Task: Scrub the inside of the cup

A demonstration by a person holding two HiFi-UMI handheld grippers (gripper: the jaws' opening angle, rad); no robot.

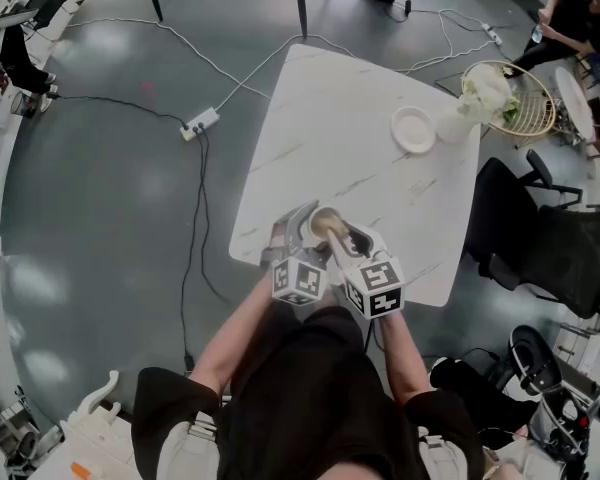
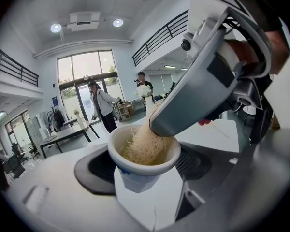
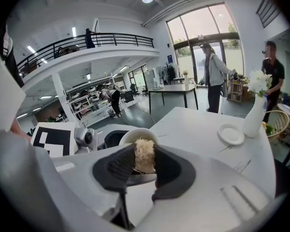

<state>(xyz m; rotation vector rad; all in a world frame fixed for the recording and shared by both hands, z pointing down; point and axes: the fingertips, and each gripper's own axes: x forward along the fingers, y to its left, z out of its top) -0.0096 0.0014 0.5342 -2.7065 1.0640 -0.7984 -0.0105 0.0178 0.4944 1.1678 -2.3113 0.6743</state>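
A white cup [image 2: 141, 164] sits between the dark pads of my left gripper [image 2: 142, 173], which is shut on its sides. A beige fibrous scrubber [image 2: 146, 146] reaches down into the cup's mouth. My right gripper [image 3: 141, 162] is shut on the scrubber [image 3: 144, 154], with the cup's rim [image 3: 133, 135] just beyond it. In the head view both grippers meet over the near edge of the white table [image 1: 330, 118]; the cup [image 1: 324, 224] lies between the left gripper [image 1: 302, 236] and the right gripper [image 1: 346, 242].
A small white plate [image 1: 413, 129] and a white vase of flowers [image 1: 472, 106] stand at the table's far right. A wire basket [image 1: 530, 103] and black chairs [image 1: 545, 233] are right of the table. A power strip [image 1: 200, 123] with cables lies on the floor at left.
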